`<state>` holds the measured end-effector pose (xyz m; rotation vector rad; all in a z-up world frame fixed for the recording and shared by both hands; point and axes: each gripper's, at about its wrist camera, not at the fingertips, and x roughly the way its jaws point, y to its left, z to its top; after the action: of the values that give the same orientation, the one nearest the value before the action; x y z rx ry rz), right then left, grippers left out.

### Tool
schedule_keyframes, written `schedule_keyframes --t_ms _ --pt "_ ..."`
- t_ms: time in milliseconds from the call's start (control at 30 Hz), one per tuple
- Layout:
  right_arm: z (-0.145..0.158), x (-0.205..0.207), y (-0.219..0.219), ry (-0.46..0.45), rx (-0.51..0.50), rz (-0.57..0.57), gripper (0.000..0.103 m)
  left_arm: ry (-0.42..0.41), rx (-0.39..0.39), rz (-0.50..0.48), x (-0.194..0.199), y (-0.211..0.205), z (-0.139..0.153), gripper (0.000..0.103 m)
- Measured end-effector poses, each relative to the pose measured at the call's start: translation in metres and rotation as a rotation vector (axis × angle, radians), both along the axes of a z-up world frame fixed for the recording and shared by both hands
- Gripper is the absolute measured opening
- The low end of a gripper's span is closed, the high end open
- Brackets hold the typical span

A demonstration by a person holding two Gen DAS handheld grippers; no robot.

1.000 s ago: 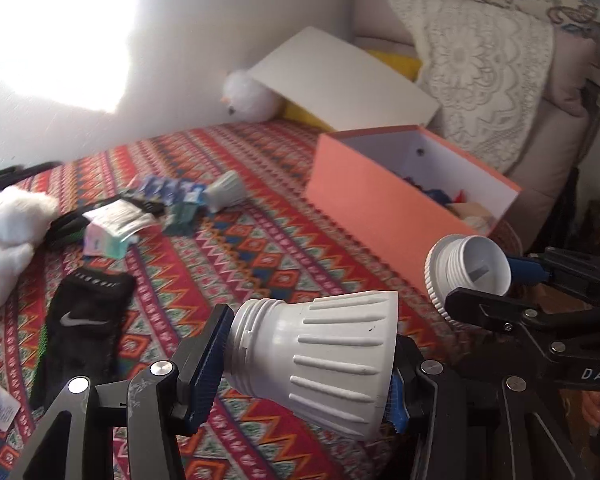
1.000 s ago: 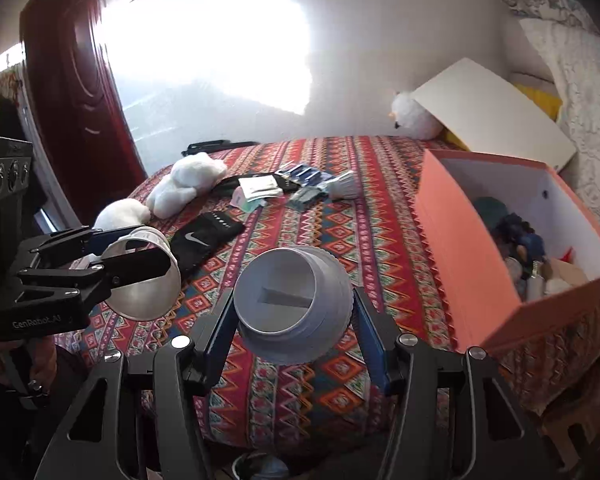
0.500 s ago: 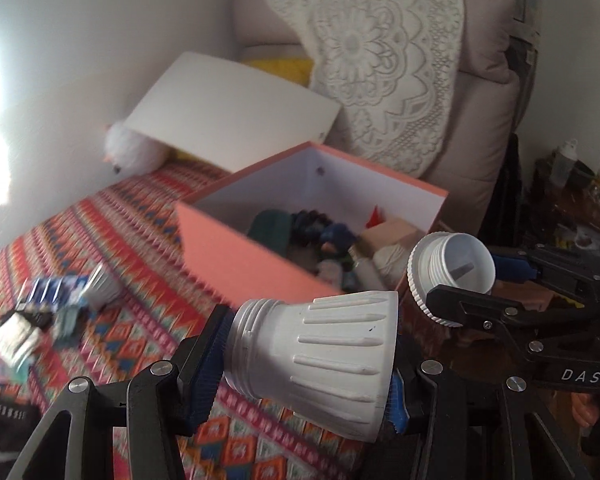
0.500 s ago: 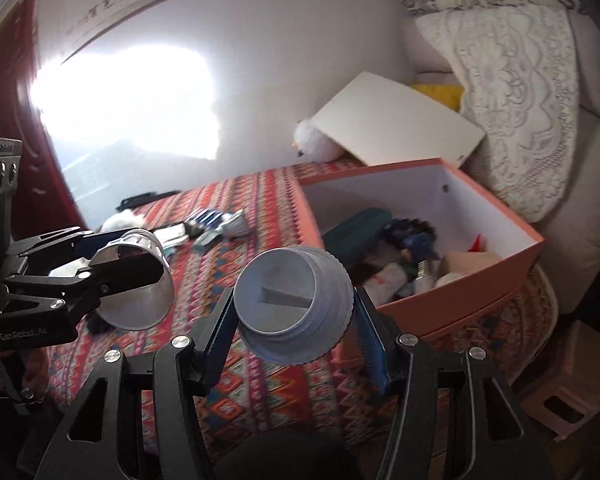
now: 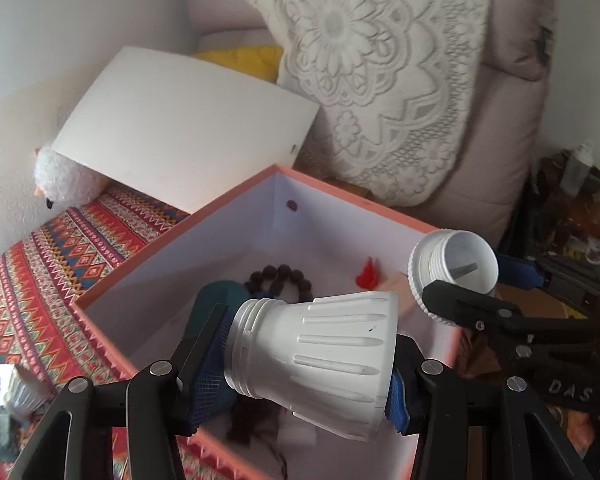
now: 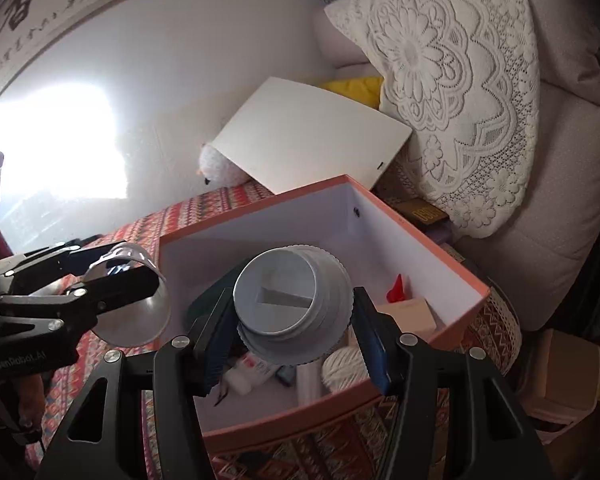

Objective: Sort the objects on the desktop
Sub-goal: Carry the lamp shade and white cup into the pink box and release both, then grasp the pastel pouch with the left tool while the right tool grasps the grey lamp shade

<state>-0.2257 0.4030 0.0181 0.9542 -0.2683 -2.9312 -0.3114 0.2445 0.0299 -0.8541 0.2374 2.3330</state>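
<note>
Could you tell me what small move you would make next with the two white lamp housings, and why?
Probably lower the left tool slightly and open it. Its white lamp housing already hangs over the orange box, above the items inside. The right tool also holds its housing over the box, so it could release next.

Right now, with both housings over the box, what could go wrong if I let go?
1. The left housing hangs near the box's front wall; released, it may clip the rim and roll out.
2. The right housing would likely land on the bottle and yarn ball and bounce.
</note>
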Motion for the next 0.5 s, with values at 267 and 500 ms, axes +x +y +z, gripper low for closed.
schedule_keyframes --t_ms 267,500 --pt "-0.022 -0.047 0.024 -0.030 -0.060 -0.030 0.088 -0.014 -0.010 0.090 -0.031 -0.005 -0.024 0.099" --pt "-0.024 -0.038 0.012 -0.044 -0.063 -0.027 0.088 -0.030 0.002 0.162 -0.017 -0.051 -0.028 0.099"
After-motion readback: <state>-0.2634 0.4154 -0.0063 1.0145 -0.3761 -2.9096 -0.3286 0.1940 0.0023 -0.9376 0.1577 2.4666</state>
